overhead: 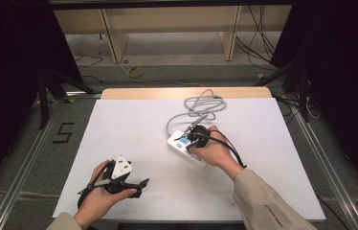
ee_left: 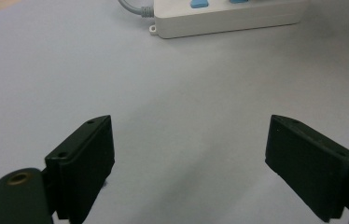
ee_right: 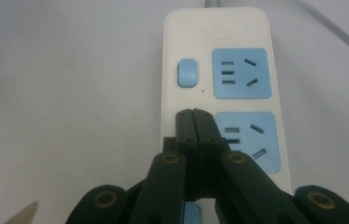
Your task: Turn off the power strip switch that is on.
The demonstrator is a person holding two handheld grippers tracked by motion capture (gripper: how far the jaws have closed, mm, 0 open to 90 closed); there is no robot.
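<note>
We see a white table [overhead: 134,129] from above, with a white power strip [overhead: 183,146] lying flat on it, a little right of the table's middle. We take the power strip as our landmark.

The strip is an oblong block with sky-blue socket faces and small blue rocker switches. In the right gripper view, one blue switch [ee_right: 186,73] sits to the left of the far socket [ee_right: 241,73], and a second socket [ee_right: 253,141] lies nearer the camera. A grey cord [overhead: 197,108] leaves the far end of the strip and lies in loose loops on the table just beyond it.

The right hand-held gripper [overhead: 195,136] is directly over the strip, held by a person's hand in a beige sleeve [overhead: 263,201] that comes in from the near right. Its jaws are pressed fully together with nothing between them. In its own view the closed tips [ee_right: 194,122] lie over the white casing, just left of the nearer socket and below the far switch; we cannot tell whether they touch the casing.

The left hand-held gripper [overhead: 143,183] is well to the near left of the strip, held low over bare table. Its jaws stand wide apart and empty, pointing toward the strip.
</note>
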